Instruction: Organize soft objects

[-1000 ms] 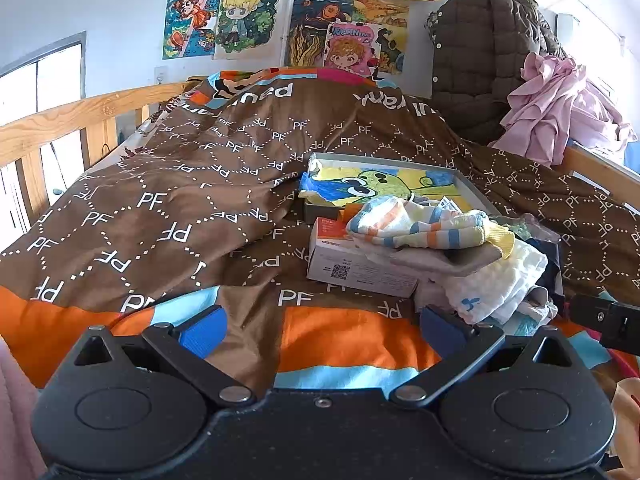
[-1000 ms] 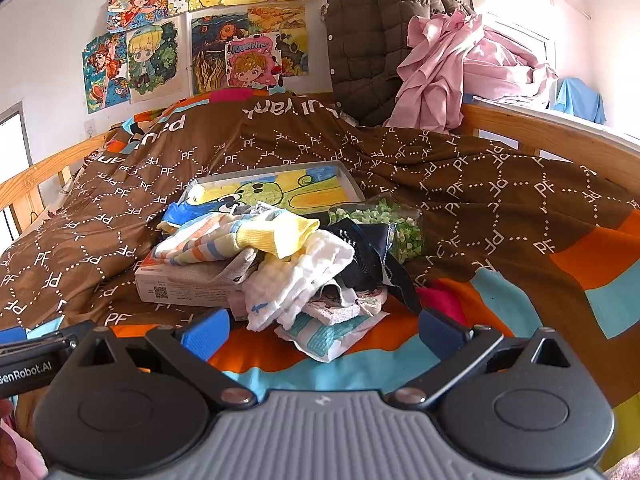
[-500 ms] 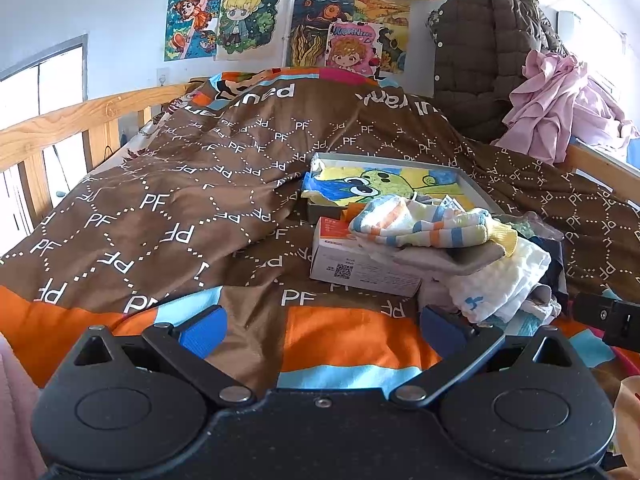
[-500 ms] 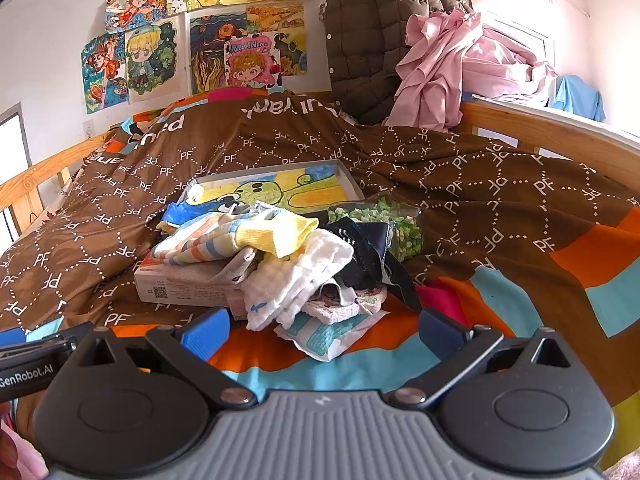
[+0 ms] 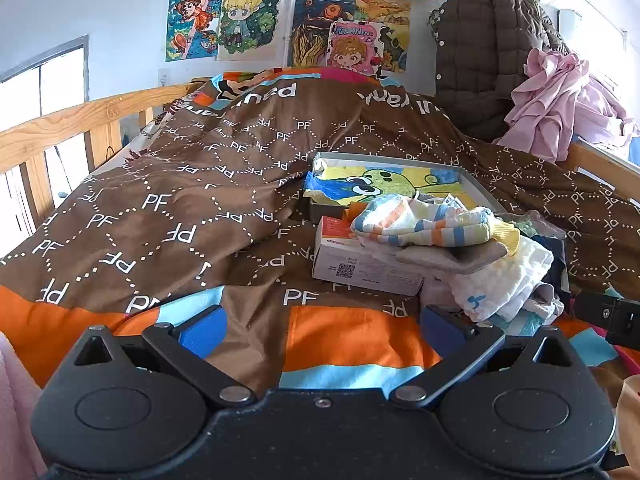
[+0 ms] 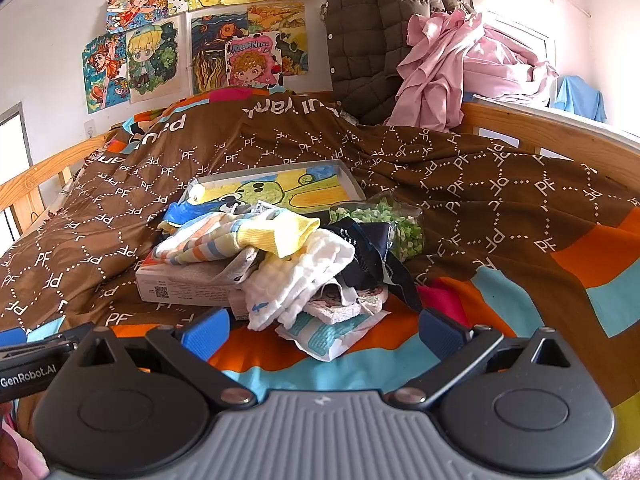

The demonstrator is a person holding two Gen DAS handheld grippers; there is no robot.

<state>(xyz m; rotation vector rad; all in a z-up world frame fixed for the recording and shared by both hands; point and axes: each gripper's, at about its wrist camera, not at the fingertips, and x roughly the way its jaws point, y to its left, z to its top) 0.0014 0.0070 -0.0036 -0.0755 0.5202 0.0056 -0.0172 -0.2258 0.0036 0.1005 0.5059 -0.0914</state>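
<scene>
A bed (image 5: 48, 132) with wooden rails carries everything. A brown blanket (image 5: 168, 208) with white "PF" letters covers it, with orange and blue patches near the front. On the blanket sits a flat gray tray (image 6: 349, 178) with a cartoon picture in it. Just in front of the tray lies a white box (image 5: 360, 268). A heap of soft cloths (image 6: 296, 268) rests partly on the box and partly on the blanket. A bag of green bits (image 6: 384, 220) lies beside the heap.
</scene>
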